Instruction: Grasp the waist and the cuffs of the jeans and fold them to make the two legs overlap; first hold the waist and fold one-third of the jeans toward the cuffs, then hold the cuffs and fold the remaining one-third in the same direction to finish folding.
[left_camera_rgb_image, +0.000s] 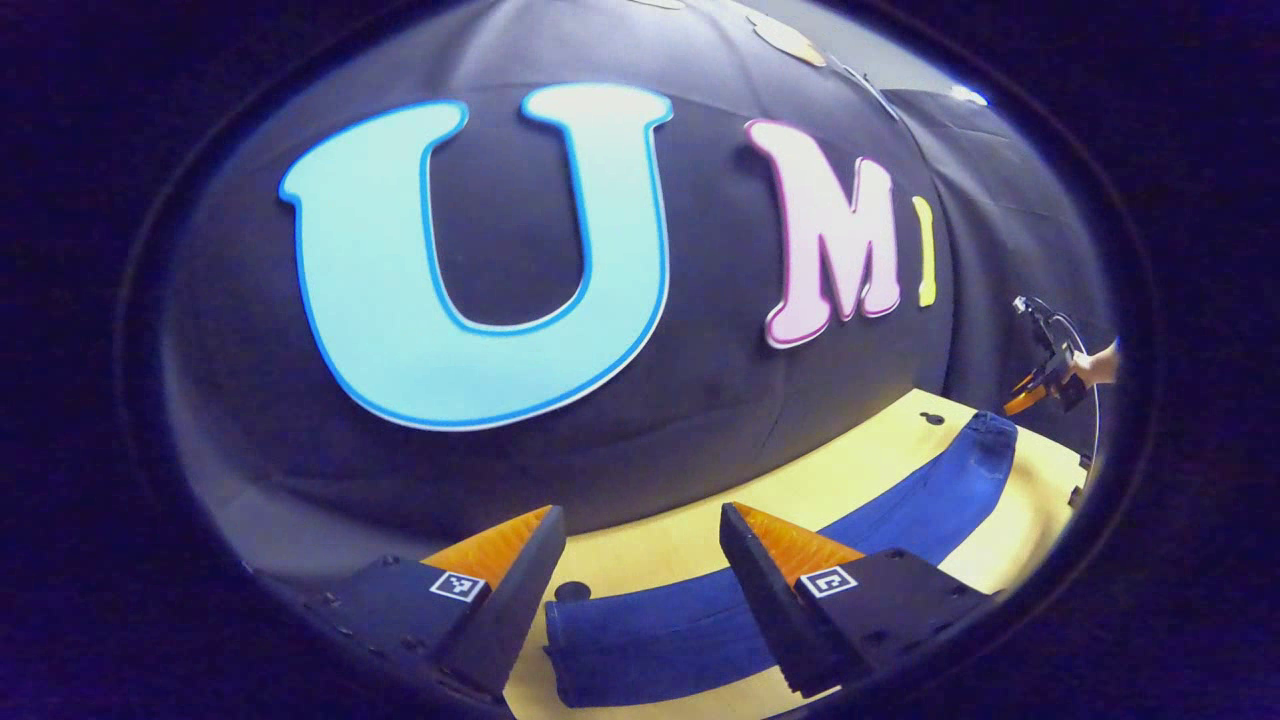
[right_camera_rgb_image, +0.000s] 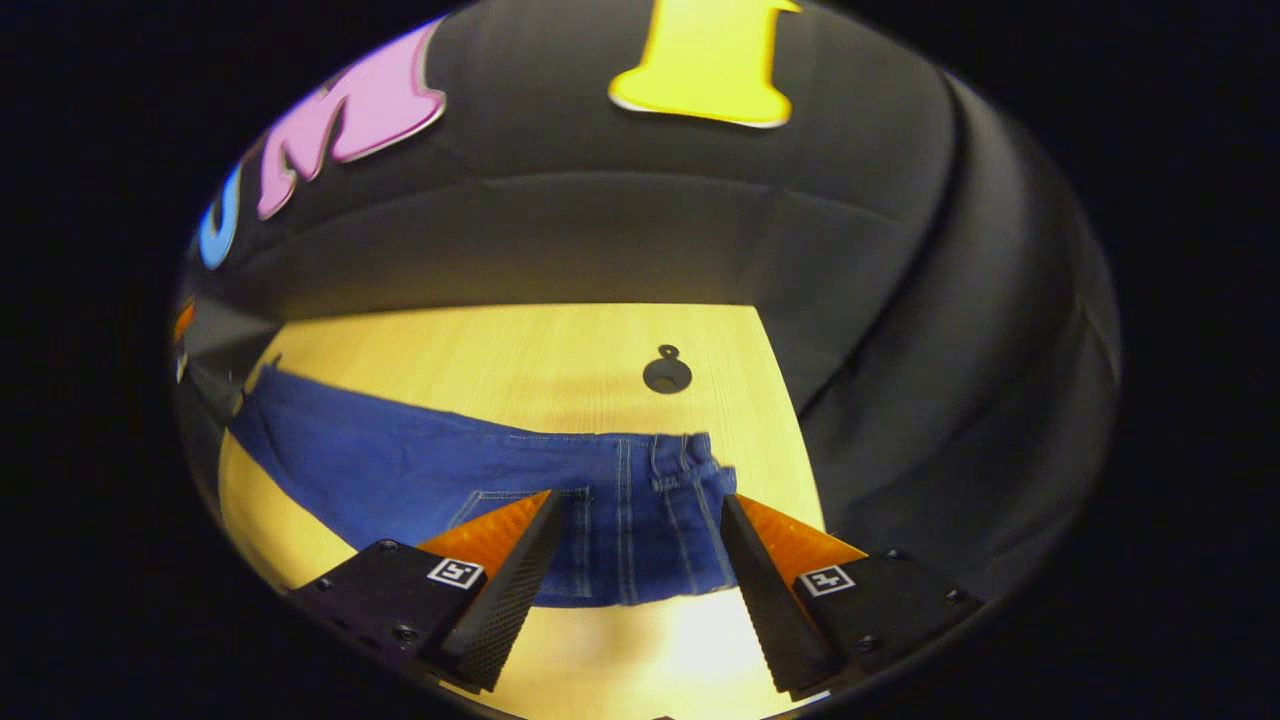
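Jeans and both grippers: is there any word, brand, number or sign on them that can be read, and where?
No readable text on any of them.
On the jeans: stitching only, no brand patch or tag to read.
On the left gripper: square marker tags, coded patterns, no words.
On the right gripper: the same kind of tags, no words.

Blue denim jeans (right_camera_rgb_image: 450, 470) with pale stitching, smooth light wood-grain table (right_camera_rgb_image: 520, 350), matt black cloth wall (right_camera_rgb_image: 600, 240)
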